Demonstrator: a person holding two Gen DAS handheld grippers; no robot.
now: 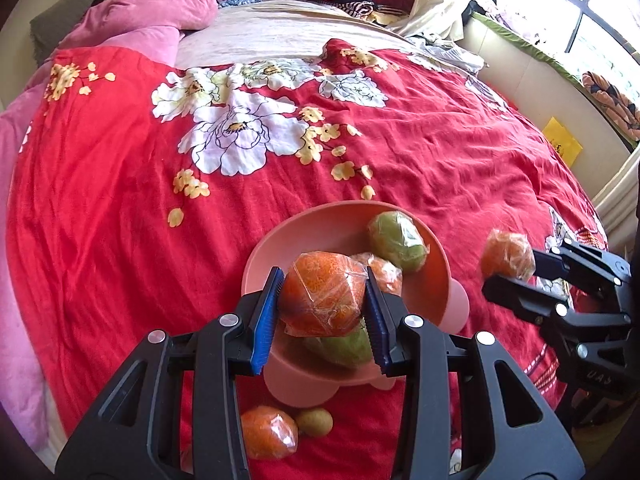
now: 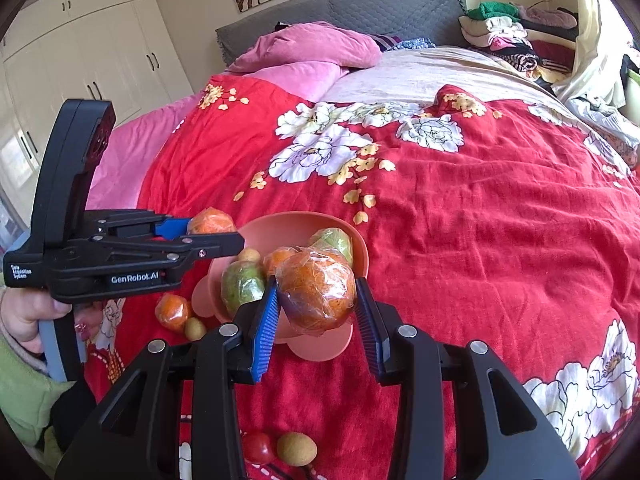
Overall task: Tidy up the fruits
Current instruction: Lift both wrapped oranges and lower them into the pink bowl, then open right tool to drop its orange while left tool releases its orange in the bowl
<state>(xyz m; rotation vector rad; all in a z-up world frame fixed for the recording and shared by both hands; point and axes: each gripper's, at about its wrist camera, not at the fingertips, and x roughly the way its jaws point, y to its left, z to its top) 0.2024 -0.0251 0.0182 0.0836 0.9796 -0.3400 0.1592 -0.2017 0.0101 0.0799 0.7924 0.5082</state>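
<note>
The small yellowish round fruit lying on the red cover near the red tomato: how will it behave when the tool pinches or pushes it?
The yellowish round fruit looks smooth and nearly spherical, so a push would probably roll it, though the soft, wrinkled red cover may slow it. It is small beside the tool's pads, so it could slip out unless pinched centrally.

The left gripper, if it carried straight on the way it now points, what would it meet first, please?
Probably the pink bowl: the left gripper, shut on a wrapped orange, points over its near rim toward the fruit inside, though depth is unclear.

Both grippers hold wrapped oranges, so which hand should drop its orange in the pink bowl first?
Probably left: the left gripper holds its wrapped orange right over the pink bowl; the right gripper's looks just short of the rim.
</note>
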